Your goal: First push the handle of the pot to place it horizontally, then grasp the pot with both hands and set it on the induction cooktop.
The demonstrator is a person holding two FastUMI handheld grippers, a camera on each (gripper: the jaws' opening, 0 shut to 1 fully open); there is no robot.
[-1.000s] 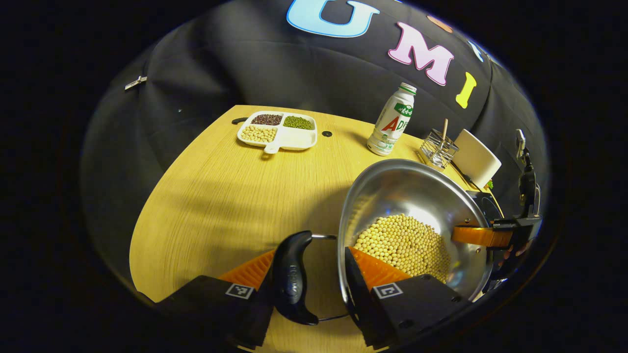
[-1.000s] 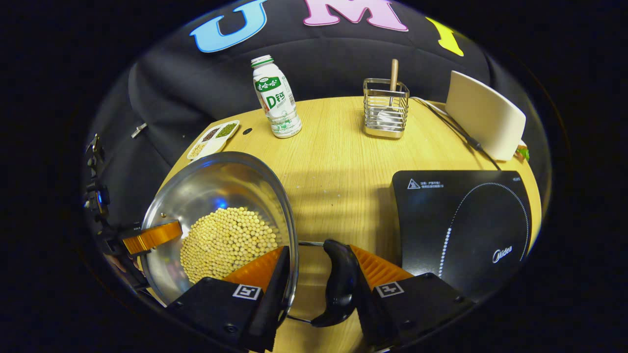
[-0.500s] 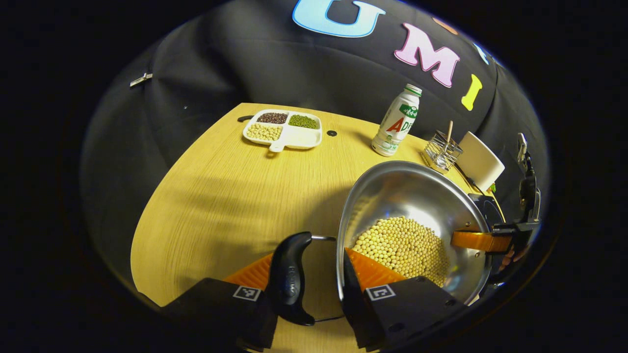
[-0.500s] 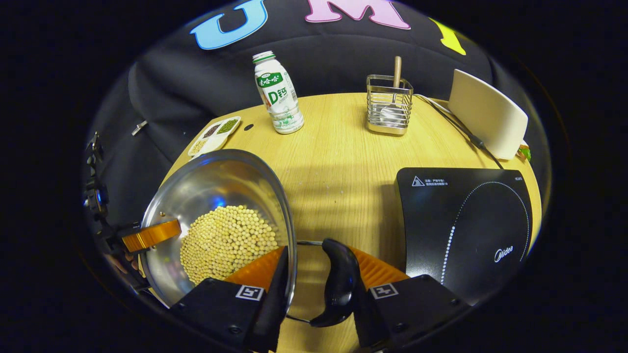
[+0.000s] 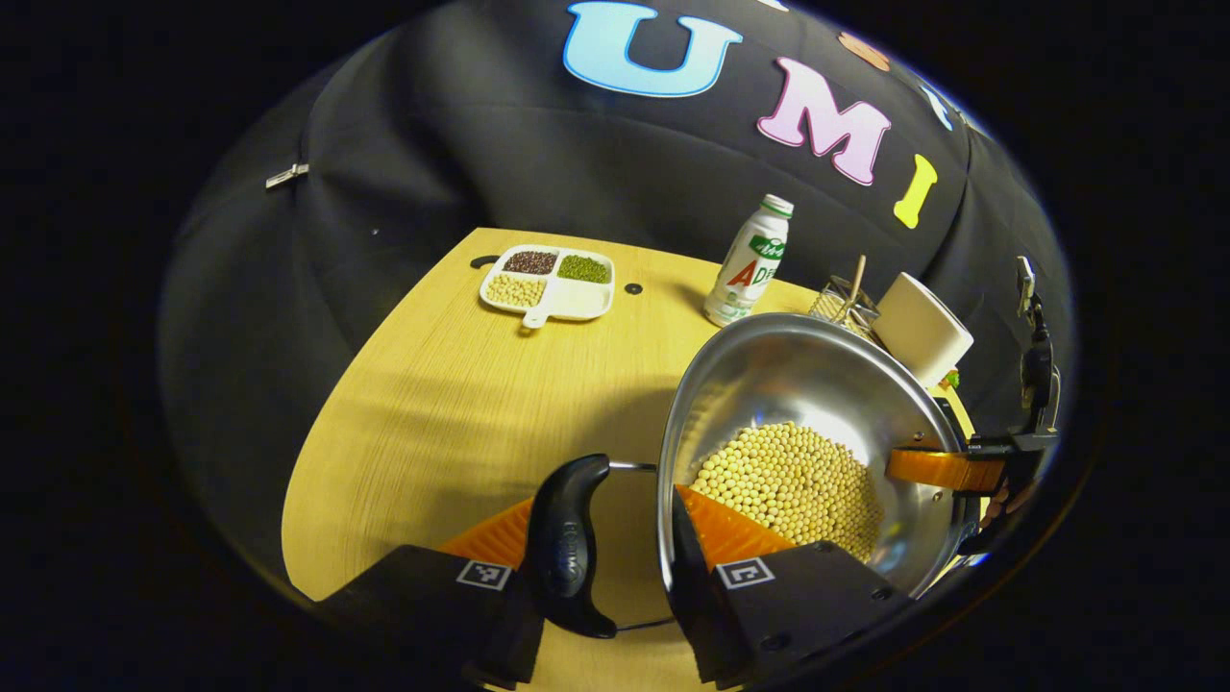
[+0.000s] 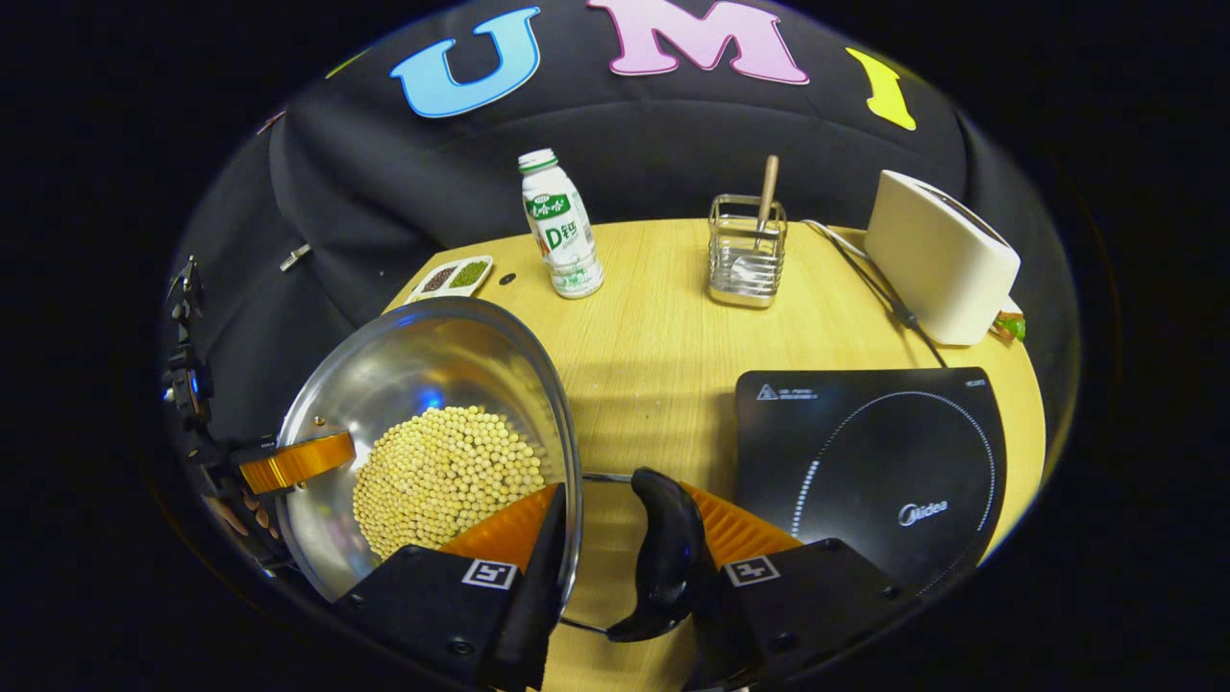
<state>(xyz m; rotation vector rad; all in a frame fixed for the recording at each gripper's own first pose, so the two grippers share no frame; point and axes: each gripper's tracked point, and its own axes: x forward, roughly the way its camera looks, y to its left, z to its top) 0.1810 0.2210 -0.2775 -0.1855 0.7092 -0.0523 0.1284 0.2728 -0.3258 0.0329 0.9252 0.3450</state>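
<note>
Both grippers are clenched on the pot. At the left gripper (image 5: 615, 567), one finger is inside the rim and the other outside the black handle (image 5: 567, 543), so the pot wall and the handle are squeezed between them. At the right gripper (image 6: 620, 567), it is the same, with the black handle (image 6: 665, 553) on that side.

Largest is the wooden table (image 6: 663, 327). The steel pot (image 6: 423, 384) is at the near left of the table and holds many yellow beans (image 6: 442, 476). I cannot tell if it touches the table or is lifted. The black induction cooktop (image 6: 865, 461) lies flat at the near right, apart from the pot. Far right stands a white appliance (image 6: 937, 255) with a dark cable. Near it, in the far middle, is a wire holder (image 6: 748, 250) with a wooden stick in it. A white bottle (image 6: 562, 226) stands upright to its left. At the far left lies a white divided tray (image 5: 548, 284) with beans of several colours.
</note>
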